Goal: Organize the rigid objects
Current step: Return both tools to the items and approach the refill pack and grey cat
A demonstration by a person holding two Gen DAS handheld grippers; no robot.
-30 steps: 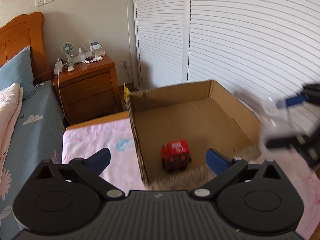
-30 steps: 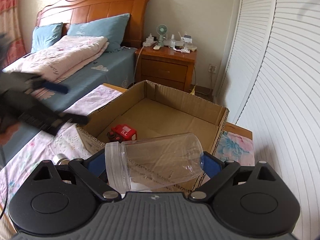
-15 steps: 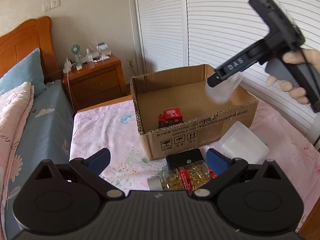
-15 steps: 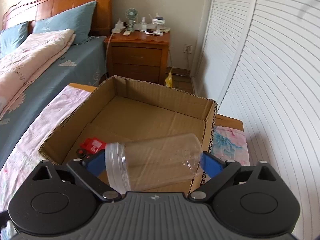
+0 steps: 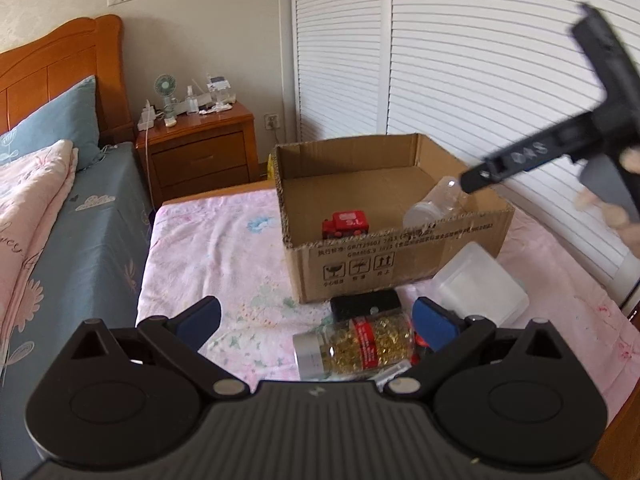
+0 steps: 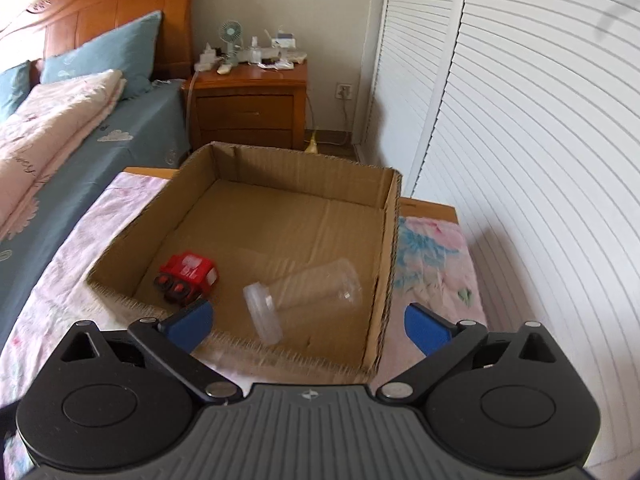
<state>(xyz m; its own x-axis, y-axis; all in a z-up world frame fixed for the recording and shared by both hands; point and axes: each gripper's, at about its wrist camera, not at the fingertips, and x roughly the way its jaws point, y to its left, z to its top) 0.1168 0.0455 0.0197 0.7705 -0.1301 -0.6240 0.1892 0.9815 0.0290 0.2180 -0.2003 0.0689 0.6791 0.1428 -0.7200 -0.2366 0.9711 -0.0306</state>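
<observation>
An open cardboard box (image 5: 400, 264) (image 6: 384, 280) stands on the pink floral cloth. Inside it are a red toy truck (image 5: 346, 224) (image 6: 188, 276) and a clear plastic jar (image 5: 432, 208) (image 6: 308, 296), which lies on its side, free of any grip. My right gripper (image 6: 308, 322) hangs above the box's near rim, open wide with nothing between its fingers. My left gripper (image 5: 316, 318) is open, low over the cloth in front of the box. A bottle of golden capsules (image 5: 360, 346) lies just ahead of it, between the finger lines and untouched.
A small black box (image 5: 366, 304) and a translucent lidded container (image 5: 480, 284) sit against the box's front. A person's hand (image 5: 616, 216) holds the right gripper at the right. A bed (image 5: 80, 220), a wooden nightstand (image 6: 248, 108) and louvred doors (image 6: 520, 160) surround the table.
The right gripper opened and let go of the clear jar, which now lies in the box. The left gripper drew back from the box, so the capsule bottle came into view.
</observation>
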